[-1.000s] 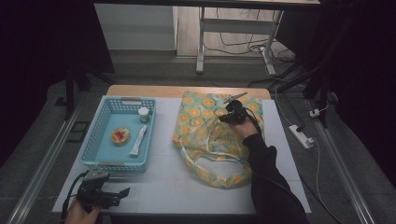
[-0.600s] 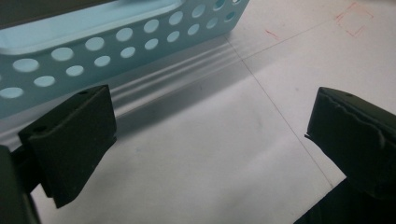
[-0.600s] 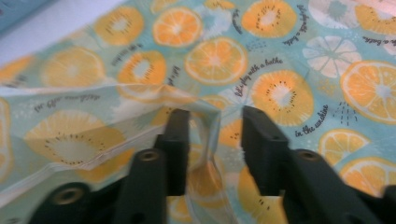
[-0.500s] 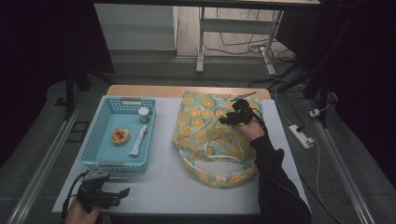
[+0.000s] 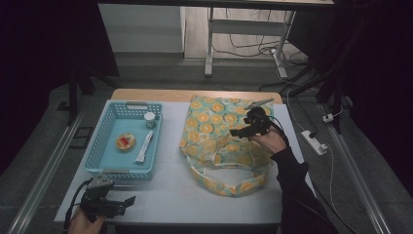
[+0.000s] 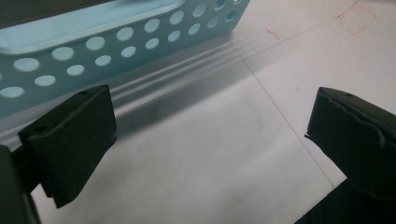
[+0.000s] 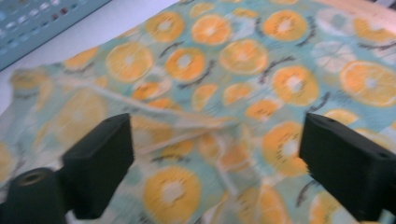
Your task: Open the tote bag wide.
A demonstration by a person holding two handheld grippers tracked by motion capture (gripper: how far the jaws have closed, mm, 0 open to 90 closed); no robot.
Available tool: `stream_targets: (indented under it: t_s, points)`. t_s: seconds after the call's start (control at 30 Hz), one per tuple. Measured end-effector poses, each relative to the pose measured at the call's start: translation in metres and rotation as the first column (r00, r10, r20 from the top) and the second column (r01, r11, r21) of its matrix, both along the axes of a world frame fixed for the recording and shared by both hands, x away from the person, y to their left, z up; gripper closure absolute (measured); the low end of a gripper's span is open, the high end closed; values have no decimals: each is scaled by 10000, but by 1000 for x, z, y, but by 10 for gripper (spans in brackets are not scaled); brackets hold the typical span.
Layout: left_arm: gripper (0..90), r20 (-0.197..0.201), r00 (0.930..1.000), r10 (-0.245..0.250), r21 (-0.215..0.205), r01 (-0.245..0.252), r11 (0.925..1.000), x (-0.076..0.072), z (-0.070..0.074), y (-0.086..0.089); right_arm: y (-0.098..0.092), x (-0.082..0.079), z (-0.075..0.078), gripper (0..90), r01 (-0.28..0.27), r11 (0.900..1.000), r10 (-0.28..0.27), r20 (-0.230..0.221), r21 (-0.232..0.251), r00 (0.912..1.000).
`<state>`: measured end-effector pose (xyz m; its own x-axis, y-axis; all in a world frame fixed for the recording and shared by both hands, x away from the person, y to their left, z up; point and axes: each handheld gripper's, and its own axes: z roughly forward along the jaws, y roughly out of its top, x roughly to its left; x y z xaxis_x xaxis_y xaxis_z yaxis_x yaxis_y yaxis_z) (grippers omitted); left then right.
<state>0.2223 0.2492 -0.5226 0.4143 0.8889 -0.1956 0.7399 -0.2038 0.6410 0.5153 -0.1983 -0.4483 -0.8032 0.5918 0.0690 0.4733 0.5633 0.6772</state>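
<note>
An orange-slice print cloth bag [image 5: 219, 141] lies crumpled on the white table, with its handle loop toward the near edge. My right gripper [image 5: 238, 130] hovers just above the bag's far right part. Its jaws have just been opening and now stand wide, with nothing between them. In the right gripper view the gripper [image 7: 215, 158] looks down on the bag [image 7: 243, 56]. My left gripper [image 5: 127, 201] rests open at the near left corner. In its own view the left gripper [image 6: 210, 140] stands over bare table beside the blue basket [image 6: 116, 42].
The blue basket [image 5: 104, 139] at the left holds a small jar [image 5: 150, 118], a round dish with red contents [image 5: 125, 142] and a white packet [image 5: 144, 147]. A power strip [image 5: 314, 142] lies on the floor to the right.
The right gripper has risen slightly and drawn toward the near right over the bag, and its jaws have parted. The left gripper has stayed put.
</note>
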Motion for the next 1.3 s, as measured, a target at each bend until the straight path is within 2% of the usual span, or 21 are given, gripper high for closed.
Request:
stream_targets:
  t_s: [0.13,0.17,0.37,0.4,0.57,0.6,0.63,0.77,0.9,0.93,0.97,1.03,1.07,1.1,1.3]
  points:
    - [18,4,10000,7,14,-7,10000,0,0,0,2,-20,-4,21,-292,9996,291,-173,-28,9994]
    - [18,-1,10000,8,15,-8,10000,0,0,0,2,-20,-4,21,-292,9996,291,-173,-28,9994]
    - [18,-10,10000,14,15,-14,10000,0,0,0,6,-44,-14,6,-821,9965,813,-360,-187,9960]
    - [18,-9,10000,12,19,-12,10000,0,0,0,9,-50,-18,5,-1049,9941,1038,-379,-265,9939]
    - [18,-3,10000,12,5,-12,10000,0,0,0,11,-57,-31,6,-1306,9894,1283,-394,-638,9910]
    - [18,-2,10000,13,21,-13,10000,0,0,0,12,-58,-39,24,-1403,9851,1371,-389,-990,9898]
    - [18,1,10000,11,21,-11,10000,0,0,0,12,-58,-43,43,-1476,9828,1442,-384,-1111,9888]
    - [18,-5,10000,10,24,-10,10000,0,0,0,12,-59,-52,87,-1650,9780,1600,-484,-1277,9859]
    - [19,8,10000,4,23,-4,10000,0,0,0,13,-61,-62,218,-1808,9688,1763,-418,-1694,9835]
    - [19,9,10000,2,21,-2,10000,0,0,0,13,-61,-62,218,-1808,9688,1763,-418,-1694,9835]
    - [19,10,10000,4,20,-4,10000,0,0,0,12,-63,-65,294,-1917,9610,1875,-400,-1992,9815]
    - [19,10,10000,3,20,-3,10000,0,0,0,11,-64,-65,385,-1995,9619,1969,-324,-1867,9799]
    - [19,10,10000,2,24,-2,10000,0,0,0,11,-64,-65,385,-1995,9619,1969,-324,-1867,9799]
    - [19,8,10000,1,26,-1,10000,0,0,0,10,-65,-63,486,-2135,9576,2129,-242,-1933,9768]
    - [20,-1,10000,-4,38,4,10000,0,0,0,10,-66,-62,722,-2214,9579,2196,-302,-1830,9751]
